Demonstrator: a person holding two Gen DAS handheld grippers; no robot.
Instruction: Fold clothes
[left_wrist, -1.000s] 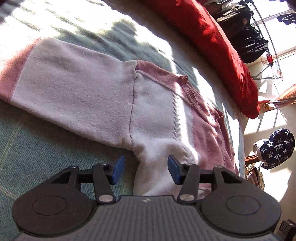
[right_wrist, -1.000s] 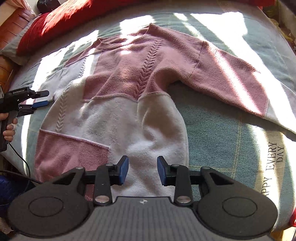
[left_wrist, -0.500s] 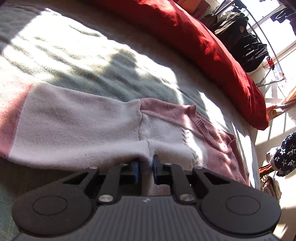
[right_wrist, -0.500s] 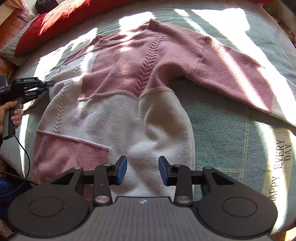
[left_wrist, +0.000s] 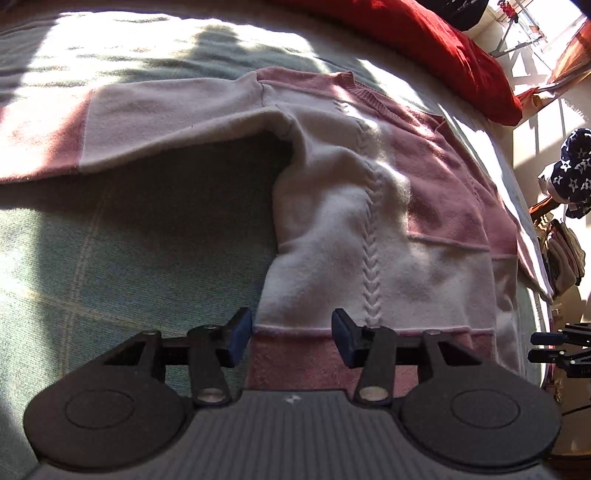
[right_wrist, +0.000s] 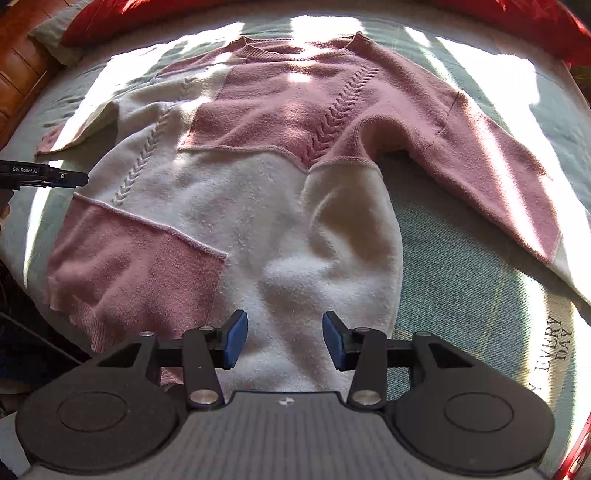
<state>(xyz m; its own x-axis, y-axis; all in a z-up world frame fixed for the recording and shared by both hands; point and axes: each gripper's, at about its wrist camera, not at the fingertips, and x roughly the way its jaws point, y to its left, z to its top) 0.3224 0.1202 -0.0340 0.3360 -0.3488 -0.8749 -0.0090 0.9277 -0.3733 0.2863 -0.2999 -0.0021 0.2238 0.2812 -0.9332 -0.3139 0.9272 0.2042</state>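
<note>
A pink and white knit sweater (right_wrist: 258, 184) lies face up on the green bedspread (right_wrist: 461, 277), both sleeves spread out. My left gripper (left_wrist: 291, 336) hovers over its left side edge, near the pink hem band. Its jaws are opening; cloth shows between them, but the pads do not press on it. The left sleeve (left_wrist: 147, 122) arches up, with a dark shadow under it. My right gripper (right_wrist: 284, 339) hangs over the white lower body, its jaws opening too and gripping nothing. The right sleeve (right_wrist: 498, 166) lies stretched out to the right. The left gripper (right_wrist: 44, 175) also shows at the sweater's left side.
A long red pillow (left_wrist: 424, 44) lies along the head of the bed, beside a wooden headboard (right_wrist: 14, 74). Lettering "EVERY DAY" (right_wrist: 557, 339) marks the bedspread. A navy star-patterned cap (left_wrist: 572, 166) and a clothes rack stand beyond the bed's edge.
The left gripper shut on the sweater at the armpit, then opened and drew back toward the hem; the side now bulges up. The right gripper's jaws widened slightly.
</note>
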